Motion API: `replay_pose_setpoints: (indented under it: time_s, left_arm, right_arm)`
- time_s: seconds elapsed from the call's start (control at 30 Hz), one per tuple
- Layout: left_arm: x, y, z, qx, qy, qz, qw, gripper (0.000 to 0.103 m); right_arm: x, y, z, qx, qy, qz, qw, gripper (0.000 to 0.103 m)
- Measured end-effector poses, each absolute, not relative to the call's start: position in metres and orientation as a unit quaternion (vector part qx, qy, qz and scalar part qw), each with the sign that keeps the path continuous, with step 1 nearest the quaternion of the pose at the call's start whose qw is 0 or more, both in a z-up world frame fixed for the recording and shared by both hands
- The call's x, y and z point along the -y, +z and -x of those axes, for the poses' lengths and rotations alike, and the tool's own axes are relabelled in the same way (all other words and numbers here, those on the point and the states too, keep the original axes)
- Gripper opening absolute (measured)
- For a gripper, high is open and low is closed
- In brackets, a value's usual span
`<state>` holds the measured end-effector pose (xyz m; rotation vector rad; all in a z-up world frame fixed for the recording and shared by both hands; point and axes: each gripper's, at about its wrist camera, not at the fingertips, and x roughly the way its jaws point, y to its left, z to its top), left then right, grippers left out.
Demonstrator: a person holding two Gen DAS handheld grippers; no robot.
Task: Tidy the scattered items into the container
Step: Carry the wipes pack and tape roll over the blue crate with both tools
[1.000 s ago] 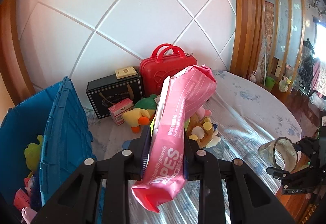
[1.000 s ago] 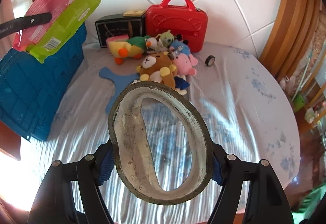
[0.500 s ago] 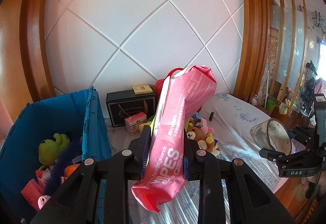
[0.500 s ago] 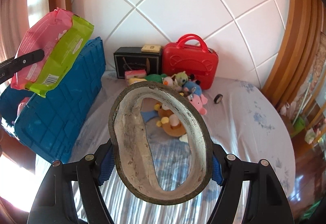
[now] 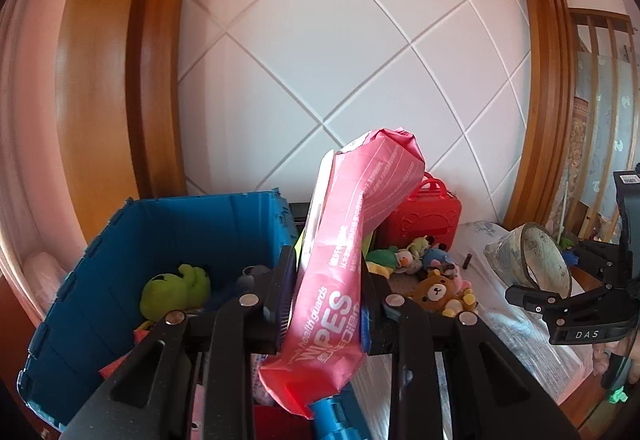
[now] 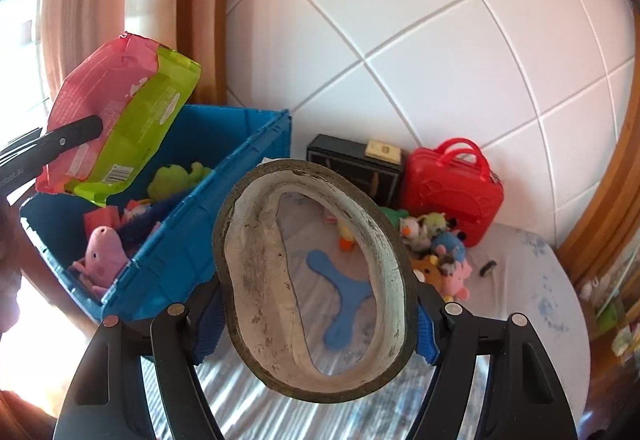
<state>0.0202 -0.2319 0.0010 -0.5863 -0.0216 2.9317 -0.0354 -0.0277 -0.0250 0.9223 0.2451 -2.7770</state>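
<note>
My left gripper (image 5: pixel 324 292) is shut on a pink and green wipes pack (image 5: pixel 348 252) and holds it upright above the near right corner of the blue crate (image 5: pixel 92 268). The pack (image 6: pixel 116 120) hangs over the crate (image 6: pixel 192 252) in the right wrist view too. My right gripper (image 6: pixel 316 316) is shut on a wide roll of tape (image 6: pixel 312 280), squeezed oval, held above the bed to the right of the crate. The roll (image 5: pixel 532 260) also shows at the right of the left wrist view. The crate holds a green plush (image 5: pixel 176 288), a pink pig plush (image 6: pixel 104 252) and more toys.
On the bed lie a heap of small plush toys (image 6: pixel 436 248), a blue three-armed toy (image 6: pixel 340 292) and a small black wheel (image 6: pixel 488 268). A red case (image 6: pixel 452 192) and a black box (image 6: pixel 356 164) stand against the white padded wall.
Both grippers have risen and swung left toward the crate with their loads. The wipes pack now hangs over the crate's corner, and the crate's inside has come into view.
</note>
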Motion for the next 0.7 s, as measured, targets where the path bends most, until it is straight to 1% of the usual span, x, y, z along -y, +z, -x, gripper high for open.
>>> replay_pose_setpoints:
  time_s: [0.27, 0.47, 0.7]
  left_arm:
    - [0.301, -0.001, -0.026, 0.014, 0.980, 0.194, 0.036, 0.025]
    - [0.342, -0.002, -0.020, 0.020, 0.979, 0.201, 0.018, 0.025]
    - [0.379, -0.003, -0.010, 0.035, 0.978, 0.207, 0.001, 0.025]
  right_arm:
    - [0.110, -0.020, 0.057, -0.096, -0.937, -0.297, 0.155, 0.074]
    - [0.162, -0.010, 0.072, -0.089, -0.934, -0.292, 0.186, 0.074]
    - [0.211, -0.003, 0.088, -0.108, -0.928, -0.288, 0.211, 0.074]
